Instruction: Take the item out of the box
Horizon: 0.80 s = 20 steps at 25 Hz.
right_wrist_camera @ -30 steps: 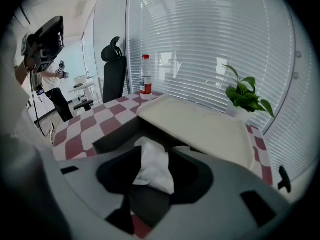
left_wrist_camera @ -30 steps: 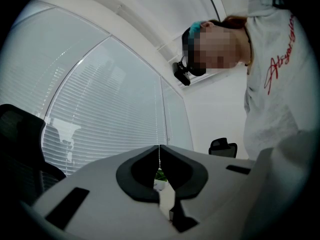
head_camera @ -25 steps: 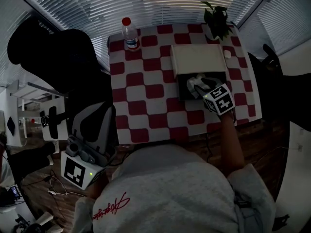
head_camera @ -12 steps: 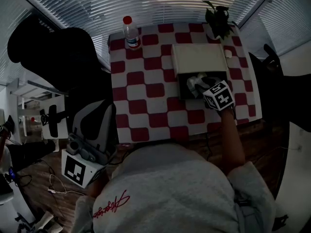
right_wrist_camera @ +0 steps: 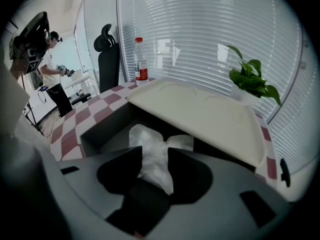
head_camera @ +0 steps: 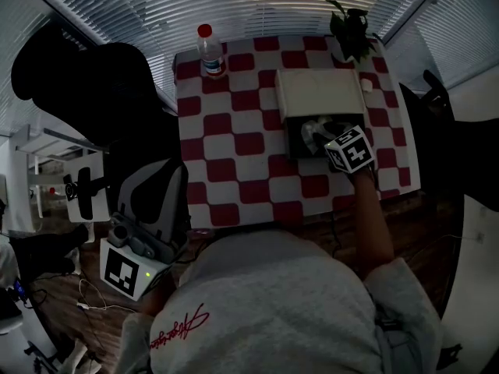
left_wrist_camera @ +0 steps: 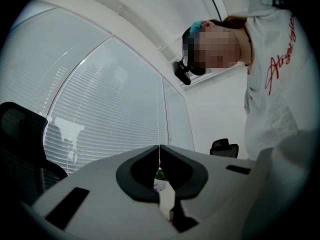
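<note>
Table [head_camera: 234, 174] with a red-and-white checked top. Standing on it: a clear bottle [head_camera: 209, 54] with a red cap at the far left corner, a potted plant [head_camera: 350, 31] at the far right corner, and an open box [head_camera: 318, 93] with a cream lid near the plant.

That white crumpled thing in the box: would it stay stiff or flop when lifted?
Probably floppy: the white crumpled item is creased and bunches where the right gripper pinches it. Likely light for its size, since it looks thin.

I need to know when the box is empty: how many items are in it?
1: a crumpled white bag in the open part of the box, held by the right gripper. The lid covers the rest, so more may be hidden.
</note>
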Tool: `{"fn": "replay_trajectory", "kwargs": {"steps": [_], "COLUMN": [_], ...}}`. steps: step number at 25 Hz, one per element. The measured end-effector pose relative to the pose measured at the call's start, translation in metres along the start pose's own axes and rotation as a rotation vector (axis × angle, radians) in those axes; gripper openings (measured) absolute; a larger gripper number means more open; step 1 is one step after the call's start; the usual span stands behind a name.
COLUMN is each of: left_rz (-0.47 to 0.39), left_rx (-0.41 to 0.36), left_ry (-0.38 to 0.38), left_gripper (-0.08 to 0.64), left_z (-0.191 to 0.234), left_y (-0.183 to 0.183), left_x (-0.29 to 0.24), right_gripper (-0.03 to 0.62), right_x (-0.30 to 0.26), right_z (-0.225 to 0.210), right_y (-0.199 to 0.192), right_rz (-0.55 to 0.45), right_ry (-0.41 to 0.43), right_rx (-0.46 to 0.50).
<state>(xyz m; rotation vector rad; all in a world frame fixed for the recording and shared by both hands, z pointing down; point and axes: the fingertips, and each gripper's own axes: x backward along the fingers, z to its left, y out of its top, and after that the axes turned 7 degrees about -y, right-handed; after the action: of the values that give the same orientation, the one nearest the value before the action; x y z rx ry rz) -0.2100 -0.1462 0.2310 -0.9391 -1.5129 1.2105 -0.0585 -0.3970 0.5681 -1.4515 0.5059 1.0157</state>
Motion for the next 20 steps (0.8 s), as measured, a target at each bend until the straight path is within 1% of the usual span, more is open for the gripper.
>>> {"fn": "replay_trajectory", "kwargs": {"steps": [8, 20], "left_rz": [-0.007, -0.010], "left_rx": [0.012, 0.015], "left_ry": [0.003, -0.011], "left_gripper": [0.017, 0.017], "left_z": [0.0020, -0.0015], "left_y": [0.0004, 0.0000], "left_x": [0.0023, 0.0009], "right_gripper": [0.158, 0.130], "right_x": [-0.0026, -0.0046], "right_z": [-0.0002, 0.0025], "right_y": [-0.0016, -0.0028], "right_rz": [0.031, 0.045], "right_ry": [0.007, 0.002], "right_rx": [-0.001, 0.032]}}
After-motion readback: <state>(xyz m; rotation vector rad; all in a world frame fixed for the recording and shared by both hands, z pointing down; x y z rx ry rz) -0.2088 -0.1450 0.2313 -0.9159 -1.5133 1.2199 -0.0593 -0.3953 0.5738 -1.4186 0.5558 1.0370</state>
